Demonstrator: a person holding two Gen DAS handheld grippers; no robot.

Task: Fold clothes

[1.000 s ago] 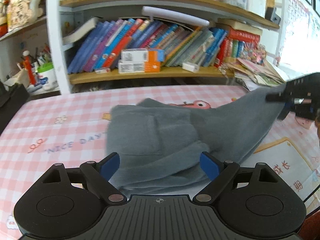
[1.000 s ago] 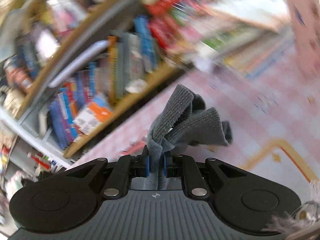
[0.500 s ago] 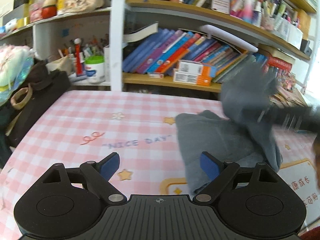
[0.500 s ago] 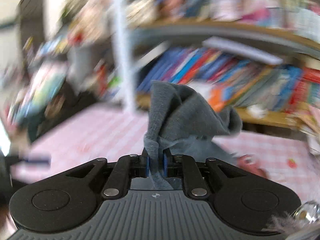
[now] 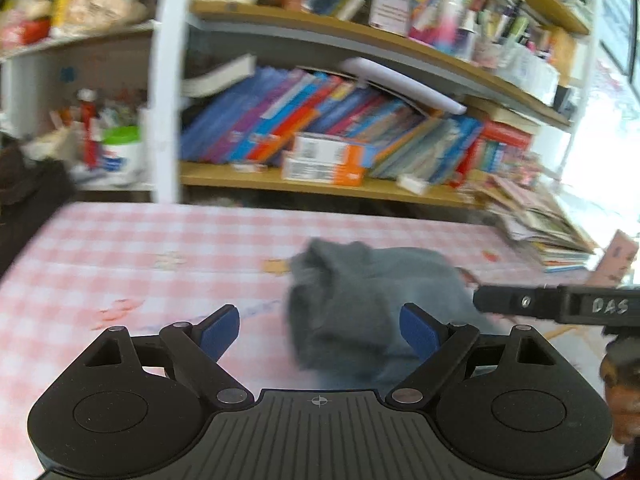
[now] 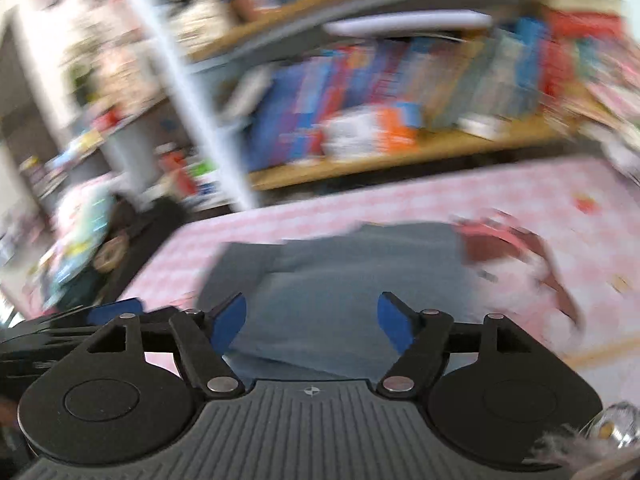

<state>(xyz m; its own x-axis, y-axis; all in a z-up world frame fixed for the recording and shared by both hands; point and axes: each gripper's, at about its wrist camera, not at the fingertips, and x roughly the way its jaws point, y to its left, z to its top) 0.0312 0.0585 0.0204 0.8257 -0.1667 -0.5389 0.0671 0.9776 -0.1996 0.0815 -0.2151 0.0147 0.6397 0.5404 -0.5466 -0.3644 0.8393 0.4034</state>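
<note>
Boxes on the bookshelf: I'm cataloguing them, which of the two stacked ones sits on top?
The white box with the orange and blue end; the orange-ended one lies beneath it.

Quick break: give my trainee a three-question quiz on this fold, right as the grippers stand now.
1. True or false: the right gripper is clamped on the grey garment.
2. What does the garment rest on? A) a bare wooden shelf B) the pink checked tablecloth C) the stack of magazines
3. How do the jaws of the left gripper stand?

Key
1. False: its jaws are apart and hold nothing.
2. B
3. Open, holding nothing, with the garment beyond them.
</note>
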